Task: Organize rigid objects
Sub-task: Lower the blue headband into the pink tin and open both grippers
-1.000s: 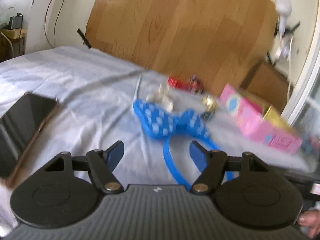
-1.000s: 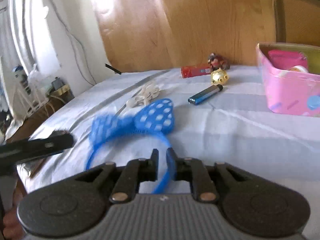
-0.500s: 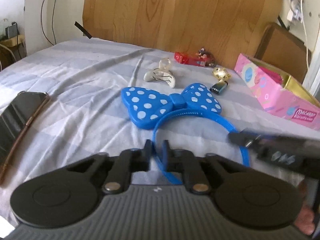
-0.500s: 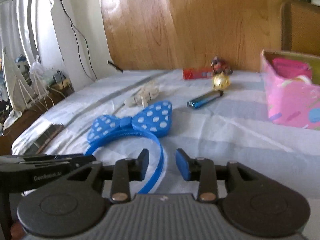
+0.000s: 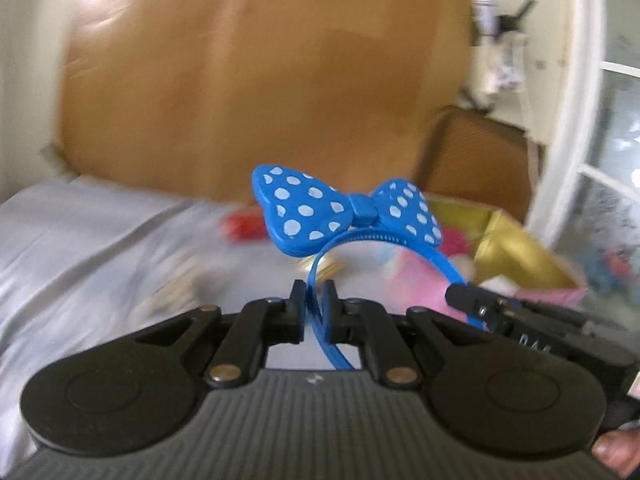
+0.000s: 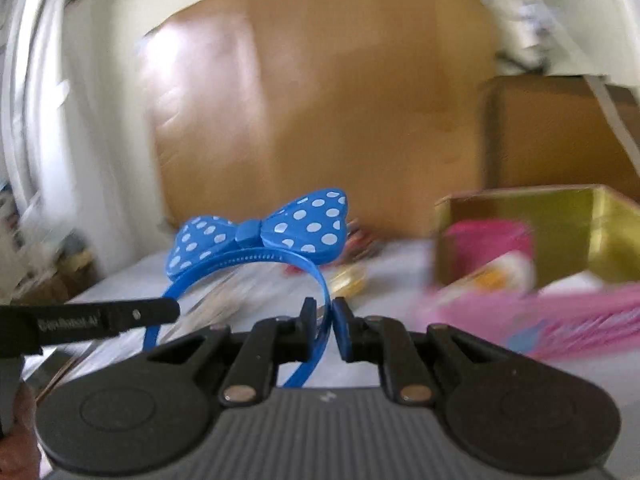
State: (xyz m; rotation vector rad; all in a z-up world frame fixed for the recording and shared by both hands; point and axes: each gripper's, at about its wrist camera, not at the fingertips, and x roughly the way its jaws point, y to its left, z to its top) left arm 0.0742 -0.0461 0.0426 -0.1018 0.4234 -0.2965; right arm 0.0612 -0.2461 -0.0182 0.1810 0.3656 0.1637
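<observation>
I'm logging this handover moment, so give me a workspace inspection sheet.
Surface: grey bedsheet, wrinkled.
Job's things: blue polka-dot bow headband lifted off the sheet; pink box, gold inside, open.
Clutter: blurred small red and gold items behind the bow.
Grippers: left gripper and right gripper each shut on one end of the band.
Cables: nothing seen clearly.
Surroundings: wooden headboard, white window frame.

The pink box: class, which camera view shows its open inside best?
The right wrist view: the pink box shows its gold lining and blurred contents behind the blue bow headband. The left wrist view shows only a gold corner, partly hidden by the headband.
</observation>
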